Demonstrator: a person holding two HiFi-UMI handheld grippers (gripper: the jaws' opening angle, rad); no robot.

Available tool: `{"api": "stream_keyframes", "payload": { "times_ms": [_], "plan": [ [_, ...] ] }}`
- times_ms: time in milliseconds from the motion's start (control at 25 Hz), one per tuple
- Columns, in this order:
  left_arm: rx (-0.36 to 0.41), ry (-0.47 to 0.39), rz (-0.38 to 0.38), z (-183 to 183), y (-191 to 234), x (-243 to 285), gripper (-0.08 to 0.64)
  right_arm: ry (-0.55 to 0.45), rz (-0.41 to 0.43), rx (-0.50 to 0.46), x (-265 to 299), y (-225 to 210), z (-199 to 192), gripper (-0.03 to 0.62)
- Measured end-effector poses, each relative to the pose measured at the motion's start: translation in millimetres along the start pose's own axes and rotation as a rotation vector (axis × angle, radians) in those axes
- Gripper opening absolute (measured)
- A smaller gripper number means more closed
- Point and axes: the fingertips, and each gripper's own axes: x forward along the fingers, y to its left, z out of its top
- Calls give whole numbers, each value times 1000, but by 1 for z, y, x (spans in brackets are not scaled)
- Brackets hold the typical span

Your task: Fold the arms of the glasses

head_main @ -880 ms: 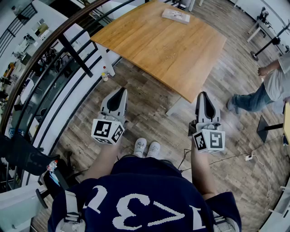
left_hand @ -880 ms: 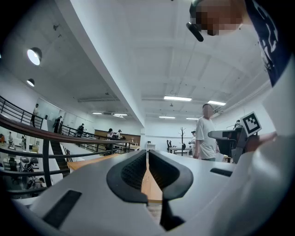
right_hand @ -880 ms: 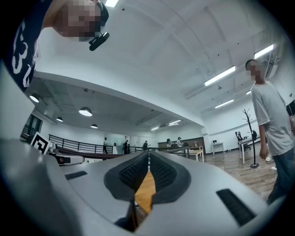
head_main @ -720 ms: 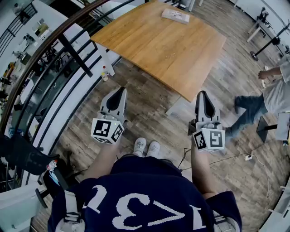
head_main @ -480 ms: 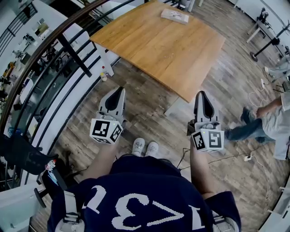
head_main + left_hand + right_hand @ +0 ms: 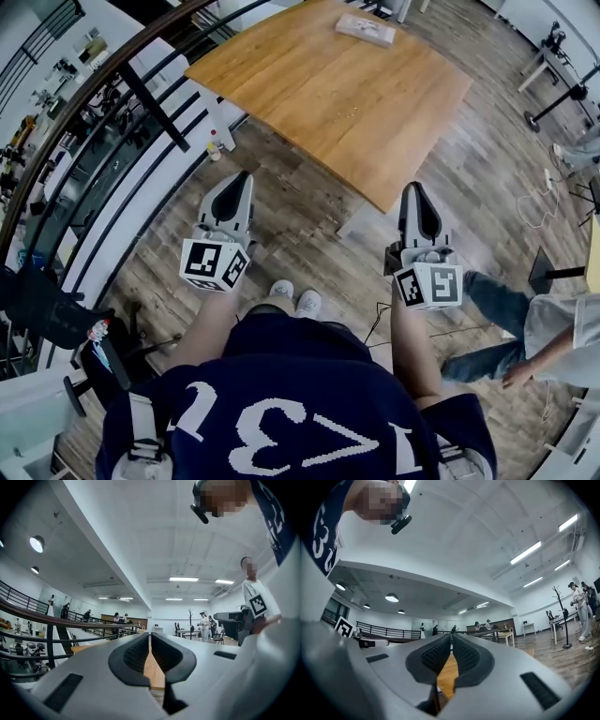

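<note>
Left gripper view: left tongs [image 6: 149,639] pressed together, holding nothing | right gripper view: right tongs [image 6: 451,641] pressed together, empty

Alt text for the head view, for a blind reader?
A person in navy holds the left gripper and right gripper out in front, jaws together and empty, short of a wooden table. A flat pale object lies near the table's far edge; a second person is at the right edge.
</note>
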Motion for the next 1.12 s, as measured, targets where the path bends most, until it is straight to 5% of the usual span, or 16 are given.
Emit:
{"api": "stream_keyframes", "payload": {
  "times_ms": [440, 1120],
  "plan": [
    [3, 3, 12, 0, 25, 65, 28, 19, 20, 12, 65, -28, -9, 35],
    [-20, -27, -131, -3, 141, 229, 28, -12, -95, -34, 234, -55, -25, 35]
  ]
}}
